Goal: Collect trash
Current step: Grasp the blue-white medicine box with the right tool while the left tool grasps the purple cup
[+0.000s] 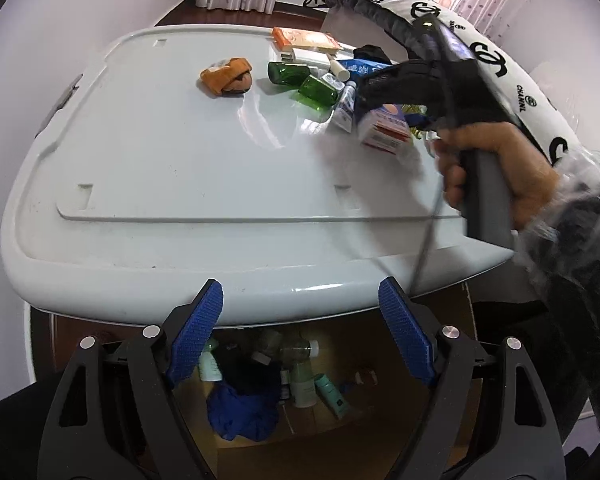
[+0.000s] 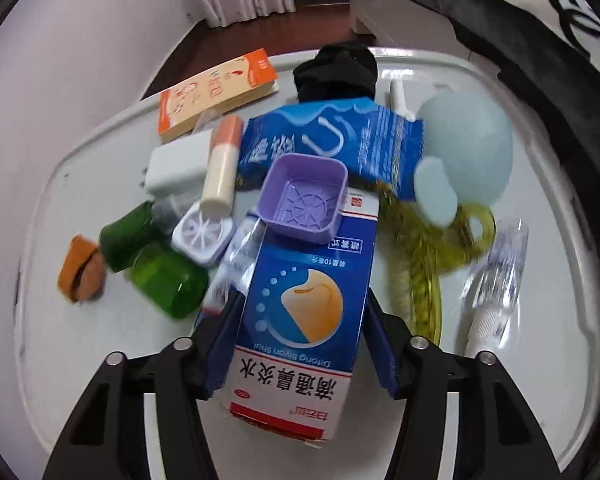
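Black grippers, blue ribbed fingers (image 1: 198,336), silver screws

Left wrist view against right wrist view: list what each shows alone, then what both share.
Only the left wrist view shows the box under the table with bottles and a blue cloth, and the hand on the right gripper. Only the right wrist view shows the purple tray and pale blue sponge. Both show the blue-and-white carton, green bottles and white lid.
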Available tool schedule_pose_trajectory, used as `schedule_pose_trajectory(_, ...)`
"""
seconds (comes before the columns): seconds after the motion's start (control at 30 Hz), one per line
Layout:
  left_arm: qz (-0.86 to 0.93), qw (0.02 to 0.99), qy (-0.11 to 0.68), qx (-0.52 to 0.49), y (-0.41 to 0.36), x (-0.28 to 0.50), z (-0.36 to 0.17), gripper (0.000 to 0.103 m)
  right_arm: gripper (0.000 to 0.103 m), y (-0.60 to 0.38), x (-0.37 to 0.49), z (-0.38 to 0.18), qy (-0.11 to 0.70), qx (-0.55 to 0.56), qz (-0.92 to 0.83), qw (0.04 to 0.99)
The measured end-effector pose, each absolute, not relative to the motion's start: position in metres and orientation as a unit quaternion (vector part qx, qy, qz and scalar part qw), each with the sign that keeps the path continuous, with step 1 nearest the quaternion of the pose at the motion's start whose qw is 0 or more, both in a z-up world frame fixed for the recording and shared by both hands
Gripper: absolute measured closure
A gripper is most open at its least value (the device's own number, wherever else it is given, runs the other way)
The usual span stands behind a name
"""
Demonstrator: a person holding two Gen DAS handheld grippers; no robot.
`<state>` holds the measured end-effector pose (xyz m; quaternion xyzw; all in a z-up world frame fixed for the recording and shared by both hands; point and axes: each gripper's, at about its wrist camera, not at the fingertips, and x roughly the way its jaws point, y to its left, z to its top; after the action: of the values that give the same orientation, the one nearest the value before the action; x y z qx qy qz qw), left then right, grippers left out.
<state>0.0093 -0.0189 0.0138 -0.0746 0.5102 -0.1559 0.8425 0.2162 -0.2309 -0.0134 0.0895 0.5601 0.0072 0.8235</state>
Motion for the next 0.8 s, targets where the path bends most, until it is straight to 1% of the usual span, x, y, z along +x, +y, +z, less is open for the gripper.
schedule_pose_trajectory(0.1,-0.149,0.845,0.508,-0.073,-0.016,0.010,0.013,0.024,0.051,-0.243,0.177,-0.010,0.569,0.160,0.089,0.802)
schedule_pose_trajectory(0.17,-0.147,0.845,0.508,-0.079,-0.014,0.012,0.013,0.024,0.051,-0.262,0.146,-0.008,0.560,0.266,0.177,0.764)
schedule_pose_trajectory(0.23,-0.145,0.843,0.511,-0.085,-0.014,0.016,0.009,0.024,0.051,-0.277,0.131,-0.017,0.576,0.302,0.200,0.733)
schedule_pose_trajectory(0.27,-0.143,0.841,0.514,-0.085,-0.015,0.018,0.007,0.024,0.051,-0.287,0.128,-0.027,0.578,0.369,0.231,0.690)
schedule_pose_trajectory(0.3,-0.140,0.840,0.518,-0.085,-0.016,0.020,0.005,0.024,0.051,-0.302,0.122,-0.037,0.557,0.472,0.262,0.631)
schedule_pose_trajectory(0.33,-0.135,0.840,0.520,-0.083,-0.018,0.021,0.003,0.024,0.051,-0.306,0.122,-0.035,0.547,0.489,0.264,0.626)
schedule_pose_trajectory(0.4,-0.128,0.843,0.517,-0.076,-0.020,0.022,0.003,0.024,0.051,-0.303,0.127,-0.022,0.555,0.402,0.244,0.686)
schedule_pose_trajectory(0.43,-0.124,0.845,0.516,-0.071,-0.022,0.022,0.004,0.024,0.051,-0.297,0.126,-0.020,0.555,0.395,0.259,0.685)
schedule_pose_trajectory(0.47,-0.120,0.847,0.514,-0.063,-0.024,0.023,0.005,0.024,0.051,-0.295,0.126,-0.022,0.553,0.414,0.276,0.668)
schedule_pose_trajectory(0.5,-0.117,0.849,0.512,-0.058,-0.025,0.023,0.006,0.024,0.051,-0.293,0.125,-0.017,0.551,0.409,0.275,0.674)
schedule_pose_trajectory(0.6,-0.118,0.850,0.512,-0.050,-0.034,0.031,0.011,0.024,0.050,-0.293,0.114,0.012,0.524,0.362,0.275,0.720)
schedule_pose_trajectory(0.7,-0.135,0.851,0.506,-0.029,-0.053,0.042,0.018,0.024,0.050,-0.324,0.083,0.061,0.458,0.320,0.230,0.797)
schedule_pose_trajectory(0.8,-0.185,0.849,0.495,0.001,-0.099,0.054,0.023,0.024,0.050,-0.378,0.038,0.102,0.377,0.265,0.107,0.881)
